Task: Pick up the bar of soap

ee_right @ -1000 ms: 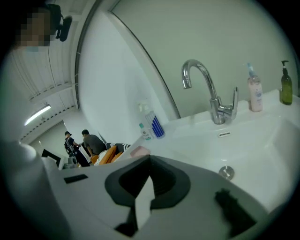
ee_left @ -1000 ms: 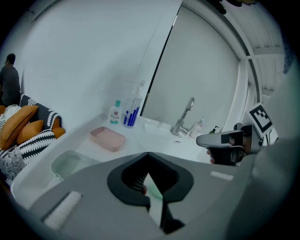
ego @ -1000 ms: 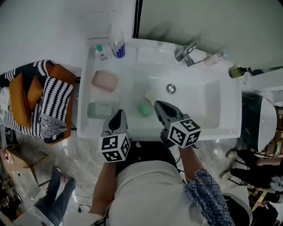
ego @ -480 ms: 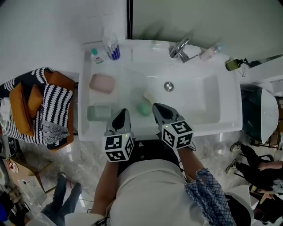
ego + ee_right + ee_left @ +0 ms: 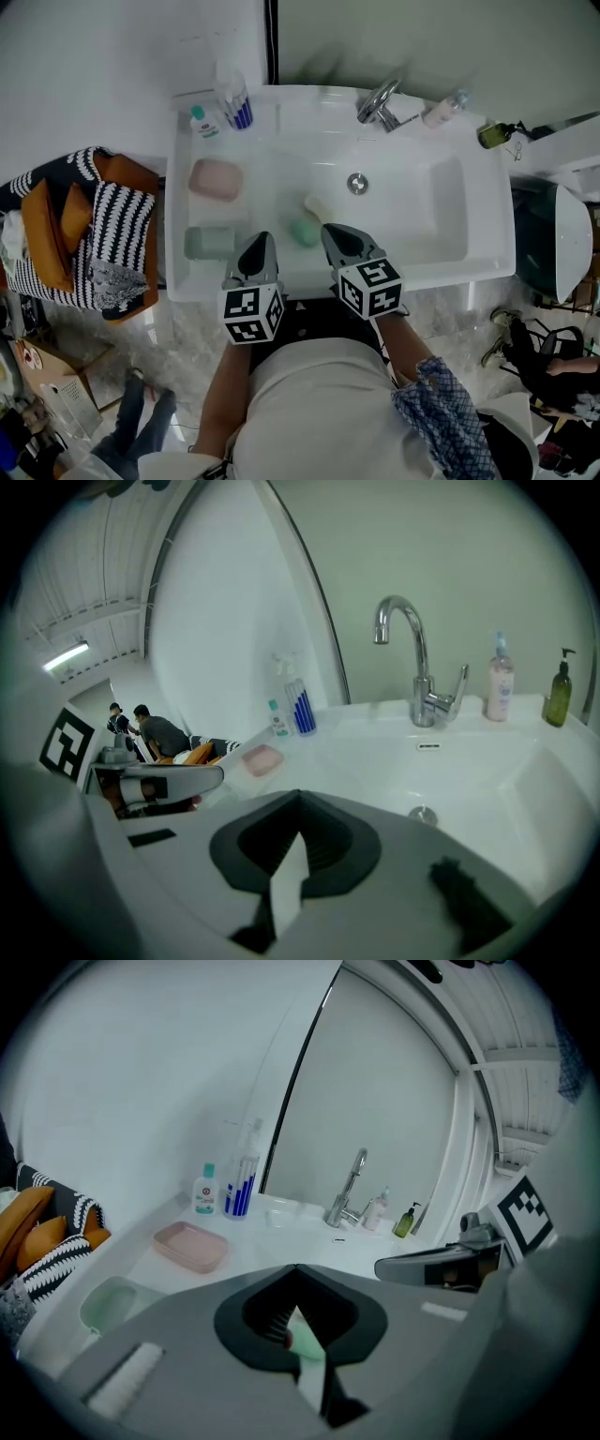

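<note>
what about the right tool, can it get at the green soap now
Probably yes: the green soap lies uncovered just beside the right tool, nothing between them, but its shut jaws must open first.

Your left gripper (image 5: 257, 242): grey shell, black ribbed pads (image 5: 270, 1321) inside the jaws, white cube (image 5: 247, 314) with black square markers behind them. Your right gripper (image 5: 331, 232): same build, marker cube (image 5: 371, 288) behind. Worn: pale top (image 5: 319, 403); blue checked sleeve (image 5: 441, 412) behind the right jaws.
</note>
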{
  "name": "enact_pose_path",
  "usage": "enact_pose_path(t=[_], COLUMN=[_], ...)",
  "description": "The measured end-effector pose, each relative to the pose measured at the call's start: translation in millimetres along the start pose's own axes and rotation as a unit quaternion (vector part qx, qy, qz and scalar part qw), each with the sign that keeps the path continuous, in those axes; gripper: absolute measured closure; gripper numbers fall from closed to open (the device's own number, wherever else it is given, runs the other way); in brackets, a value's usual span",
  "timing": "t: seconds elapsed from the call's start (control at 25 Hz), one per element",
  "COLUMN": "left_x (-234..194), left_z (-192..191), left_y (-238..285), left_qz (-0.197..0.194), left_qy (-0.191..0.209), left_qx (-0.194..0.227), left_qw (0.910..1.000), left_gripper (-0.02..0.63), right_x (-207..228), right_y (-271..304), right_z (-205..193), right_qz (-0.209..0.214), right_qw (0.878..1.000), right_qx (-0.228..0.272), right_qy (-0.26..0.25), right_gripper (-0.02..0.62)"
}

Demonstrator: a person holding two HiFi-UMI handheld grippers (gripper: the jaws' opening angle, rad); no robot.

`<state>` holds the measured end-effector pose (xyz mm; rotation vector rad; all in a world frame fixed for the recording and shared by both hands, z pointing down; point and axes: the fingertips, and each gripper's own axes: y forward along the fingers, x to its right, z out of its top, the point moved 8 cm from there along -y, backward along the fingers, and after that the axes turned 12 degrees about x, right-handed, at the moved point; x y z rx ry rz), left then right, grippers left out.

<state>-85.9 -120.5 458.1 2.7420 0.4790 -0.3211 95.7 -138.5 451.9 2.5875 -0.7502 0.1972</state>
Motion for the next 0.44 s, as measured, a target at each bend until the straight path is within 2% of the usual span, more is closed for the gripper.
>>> enact_pose_path(t=[0.44], left_x=[2.4], left_z=[-0.4], left_y=[6.9], left_qz=[-0.005], left_qy=[0.006], left_qx=[-0.006], left_qw=[1.0], left_gripper=[0.6], right_x=[5.8], right_y=[1.2], right_z=[-2.7], right_qz=[0.001], right_qw=[1.0], right_qx=[-0.005], right_qy=[-0.007], right_gripper=[0.581])
